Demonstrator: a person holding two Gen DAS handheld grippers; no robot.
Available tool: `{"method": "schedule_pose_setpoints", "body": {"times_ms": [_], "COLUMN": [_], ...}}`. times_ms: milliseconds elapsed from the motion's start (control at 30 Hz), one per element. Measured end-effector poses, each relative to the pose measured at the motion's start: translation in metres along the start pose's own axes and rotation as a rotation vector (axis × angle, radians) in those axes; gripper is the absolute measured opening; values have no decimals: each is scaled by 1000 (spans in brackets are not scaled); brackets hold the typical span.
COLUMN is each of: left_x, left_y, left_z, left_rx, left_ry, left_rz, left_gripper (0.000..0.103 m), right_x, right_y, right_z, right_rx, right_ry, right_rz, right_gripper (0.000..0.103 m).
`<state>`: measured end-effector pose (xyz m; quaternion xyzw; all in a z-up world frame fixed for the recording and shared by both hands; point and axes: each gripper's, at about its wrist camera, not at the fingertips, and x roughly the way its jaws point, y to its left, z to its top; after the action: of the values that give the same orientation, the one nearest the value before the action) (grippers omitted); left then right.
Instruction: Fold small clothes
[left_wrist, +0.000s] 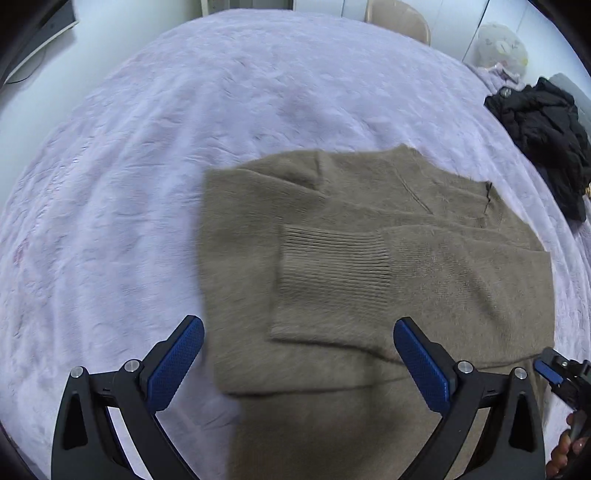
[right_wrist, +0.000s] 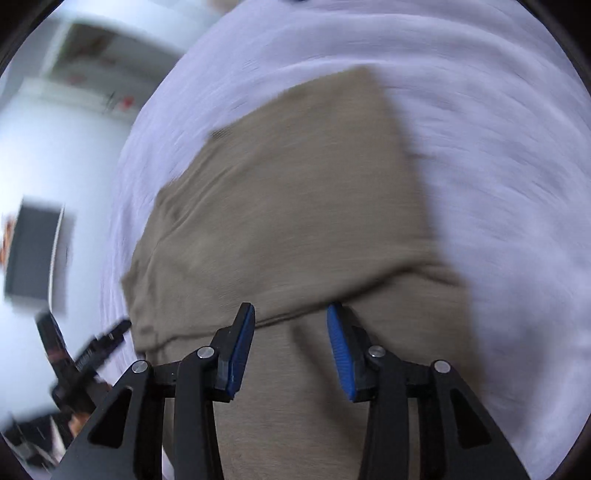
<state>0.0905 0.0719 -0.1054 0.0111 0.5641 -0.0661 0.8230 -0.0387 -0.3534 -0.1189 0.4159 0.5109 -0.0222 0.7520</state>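
- We see even, soft, cool indoor light with faint shadows.
- The right wrist view is heavily motion-blurred; the left is only slightly soft.
- Fisheye curvature bends both views, with dark corners.

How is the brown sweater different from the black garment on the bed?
The brown sweater is spread flat and partly folded, a ribbed cuff laid across it; the black garment lies crumpled in a heap. The sweater sits right before the left gripper; the black garment lies off near the bed's far edge. Both rest on the lilac bedspread.
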Motion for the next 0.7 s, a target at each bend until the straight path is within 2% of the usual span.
{"method": "schedule_pose_setpoints", "body": {"times_ms": [100,167,200,233,300,367,433,533,600,700], "left_x": [24,26,24,22,20,23,27,32,33,40], "left_y": [-13,-18,-20,-21,-24,-28,-31,-33,-33,-30], "left_z": [0,-1,-2,-2,-4,-5,-8,-10,-10,-11], "left_rx": [17,37,41,42,51,70,79,87,95,97], "left_ry": [51,49,46,46,48,53,58,63,66,92], "left_rz": [41,66,66,64,67,78,78,78,71,49], "left_gripper": [103,103,103,103,103,103,103,103,103,103], "right_x": [-2,-1,-2,-6,-14,-22,-18,-10,-11,-14], "right_y": [-46,-59,-60,-62,-59,-60,-68,-93,-89,-76], "right_z": [7,15,18,20,24,25,25,25,23,19], "right_rx": [253,342,365,374,343,285,274,304,276,196], "right_ry": [-48,-88,-116,-137,-181,-191,-184,-142,-138,-111], "right_rz": [114,181,207,216,219,183,142,164,155,90], "right_gripper": [45,41,16,7,7,7,7,7,8,11]}}
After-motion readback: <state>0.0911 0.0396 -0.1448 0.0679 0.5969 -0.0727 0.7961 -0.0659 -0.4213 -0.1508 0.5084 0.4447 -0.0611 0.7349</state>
